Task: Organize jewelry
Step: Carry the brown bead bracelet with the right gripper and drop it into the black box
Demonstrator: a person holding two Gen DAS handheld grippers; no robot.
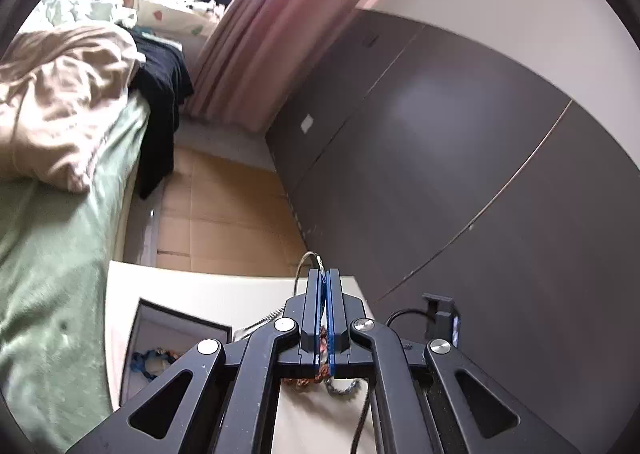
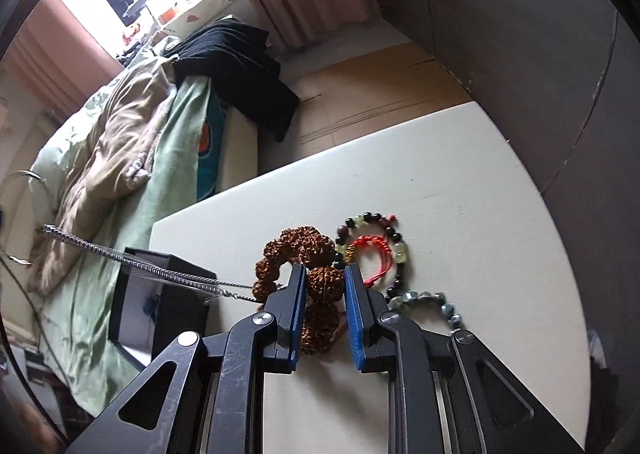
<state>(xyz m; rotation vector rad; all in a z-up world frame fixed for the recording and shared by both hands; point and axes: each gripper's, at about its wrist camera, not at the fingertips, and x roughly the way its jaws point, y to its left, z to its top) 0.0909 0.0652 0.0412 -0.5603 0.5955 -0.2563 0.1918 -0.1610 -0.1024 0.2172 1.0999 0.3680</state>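
Fingers of the left gripper (image 1: pixel 324 274) pressed together on a thin silver twisted chain (image 2: pixel 132 263), lifted clear of the plain cream worktop (image 2: pixel 460 190). Right gripper (image 2: pixel 323 274) fingers pinch one bead of the knobbly brown seed-bead bracelet (image 2: pixel 298 246) lying on the worktop. Black open box (image 2: pixel 160 306) at worktop's bed-side edge. Beyond worktop: bed with green sheet (image 2: pixel 180 126), pink curtain (image 1: pixel 256 22), dark grey wardrobe (image 1: pixel 460 158). No legible writing.

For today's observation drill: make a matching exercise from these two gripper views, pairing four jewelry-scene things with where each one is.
Things:
1. brown seed bracelet
2. silver chain
3. black box
4. red cord bracelet

Places:
A. open, near the table's left edge
B. between the right gripper pads
C. stretched in the air
D. lying inside the ring of dark beads

Pairs: 1-B, 2-C, 3-A, 4-D
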